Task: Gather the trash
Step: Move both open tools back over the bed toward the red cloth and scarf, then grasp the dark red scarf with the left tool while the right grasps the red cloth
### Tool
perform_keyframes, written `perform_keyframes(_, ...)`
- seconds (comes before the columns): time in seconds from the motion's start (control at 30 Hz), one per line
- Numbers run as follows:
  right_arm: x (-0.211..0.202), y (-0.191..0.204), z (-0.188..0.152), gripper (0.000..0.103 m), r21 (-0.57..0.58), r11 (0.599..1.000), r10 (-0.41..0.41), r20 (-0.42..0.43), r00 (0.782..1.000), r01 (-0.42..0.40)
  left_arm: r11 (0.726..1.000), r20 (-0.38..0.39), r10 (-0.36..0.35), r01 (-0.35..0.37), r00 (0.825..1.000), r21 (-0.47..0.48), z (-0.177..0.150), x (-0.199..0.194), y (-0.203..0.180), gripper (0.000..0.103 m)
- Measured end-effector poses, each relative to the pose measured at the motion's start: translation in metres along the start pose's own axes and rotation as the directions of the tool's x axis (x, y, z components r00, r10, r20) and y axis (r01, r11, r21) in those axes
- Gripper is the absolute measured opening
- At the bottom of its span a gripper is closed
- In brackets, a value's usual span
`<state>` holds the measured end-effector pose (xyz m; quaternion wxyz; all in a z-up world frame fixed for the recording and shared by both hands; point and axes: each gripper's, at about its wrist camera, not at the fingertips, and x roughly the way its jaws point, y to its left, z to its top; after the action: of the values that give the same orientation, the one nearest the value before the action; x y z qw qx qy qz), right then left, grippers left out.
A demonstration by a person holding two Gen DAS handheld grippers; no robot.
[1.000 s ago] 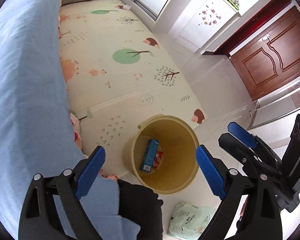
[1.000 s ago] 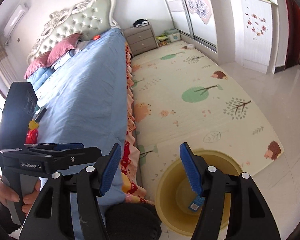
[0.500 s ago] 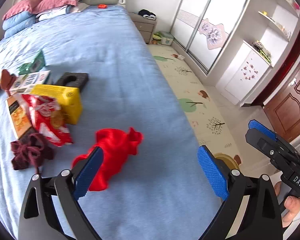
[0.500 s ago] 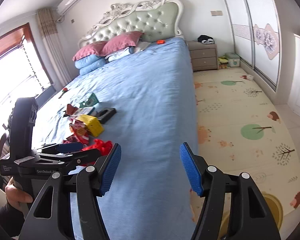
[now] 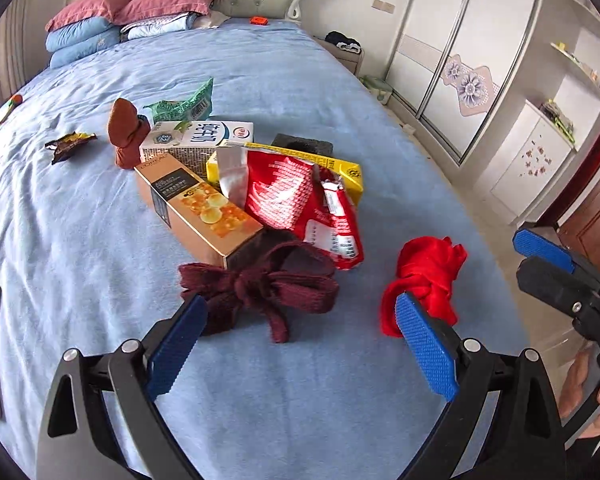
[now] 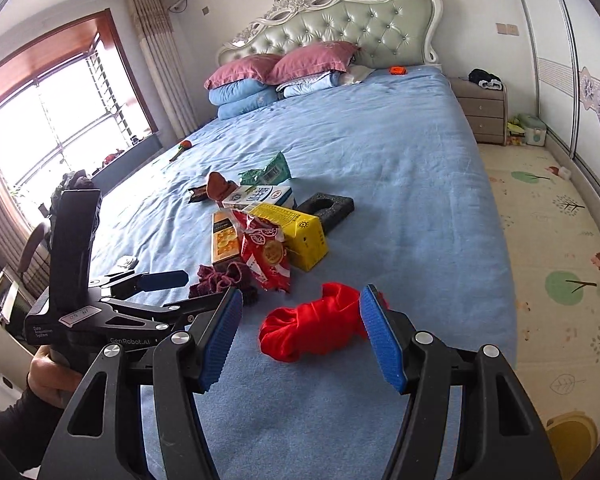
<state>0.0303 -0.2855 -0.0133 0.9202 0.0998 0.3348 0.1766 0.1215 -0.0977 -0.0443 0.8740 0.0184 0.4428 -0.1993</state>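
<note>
Trash lies heaped mid-bed (image 6: 400, 168): the red snack bag (image 5: 300, 208) looks light, crinkly and slippery, best pinched at its torn foil edge. Left gripper (image 5: 300, 344) and right gripper (image 6: 300, 336) both hover, jaws wide, empty.
</note>
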Motion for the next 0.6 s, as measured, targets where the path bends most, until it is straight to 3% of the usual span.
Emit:
perform_keyframes(0.23,0.01,0.006,-0.013,0.061,0.049,0.999,-0.02,-0.023,1.0,0.021,0.989,0.0,-0.053,0.052,0.999,0.14,-0.003,0.013,0.018,0.095)
perform_keyframes(0.43,0.012,0.009,-0.016,0.061,0.067,0.996,-0.051,-0.028,0.998,0.053,0.992,-0.069,-0.083,0.089,0.994,0.091,-0.001,0.036,0.037,0.092)
perform_keyframes(0.53,0.013,0.009,-0.016,0.061,0.071,0.996,-0.056,-0.028,0.998,0.058,0.993,-0.069,-0.072,0.078,0.995,0.092,0.001,0.043,0.039,0.083)
perform_keyframes(0.6,0.014,0.009,-0.016,0.061,0.072,0.996,-0.058,-0.028,0.998,0.06,0.993,-0.068,-0.044,0.052,0.997,0.107,0.003,0.045,0.039,0.068)
